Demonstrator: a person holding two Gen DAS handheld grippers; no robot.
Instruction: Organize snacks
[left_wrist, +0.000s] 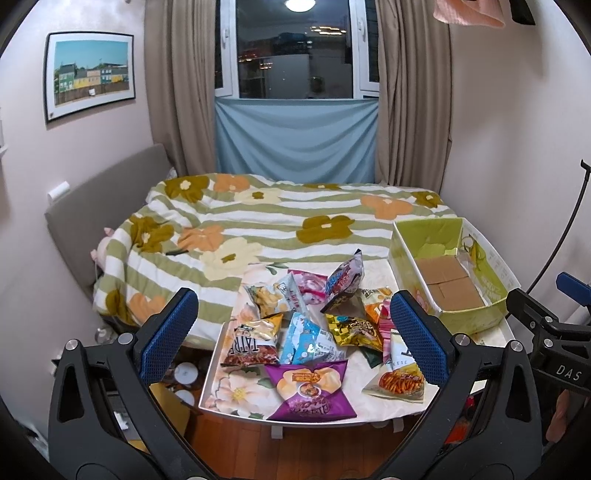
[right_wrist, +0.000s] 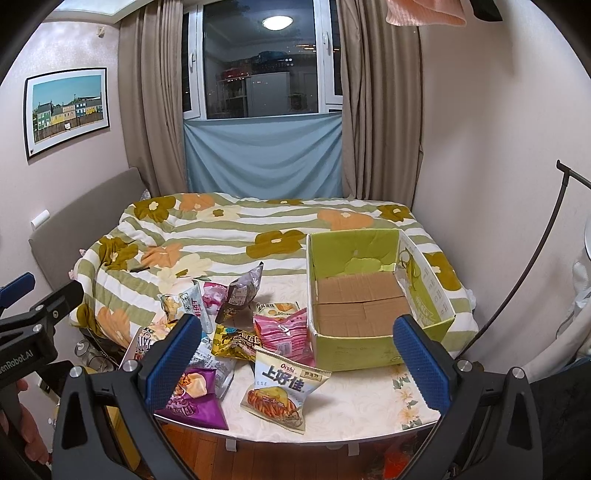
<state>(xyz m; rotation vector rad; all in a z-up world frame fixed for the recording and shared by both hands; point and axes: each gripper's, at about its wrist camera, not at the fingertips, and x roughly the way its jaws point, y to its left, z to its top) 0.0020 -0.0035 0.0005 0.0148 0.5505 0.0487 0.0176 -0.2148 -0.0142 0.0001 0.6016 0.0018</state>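
Note:
Several snack bags lie in a pile on a small white floral table (left_wrist: 236, 395) (right_wrist: 369, 402). Among them are a purple chip bag (left_wrist: 310, 391) (right_wrist: 192, 395), a light blue bag (left_wrist: 306, 339), a gold bag (left_wrist: 352, 328) (right_wrist: 234, 341), a pink bag (right_wrist: 282, 330) and a white Oishi bag (right_wrist: 282, 387). An empty green cardboard box (left_wrist: 448, 280) (right_wrist: 364, 291) stands at the table's right end. My left gripper (left_wrist: 293, 336) is open and empty, held above the pile's near side. My right gripper (right_wrist: 297, 358) is open and empty, in front of the box and the Oishi bag.
A bed with a green striped flower blanket (left_wrist: 277, 221) (right_wrist: 236, 229) lies right behind the table. Walls close in on both sides. A black stand pole (right_wrist: 524, 280) leans at the right. Wooden floor (left_wrist: 295, 450) shows below the table's near edge.

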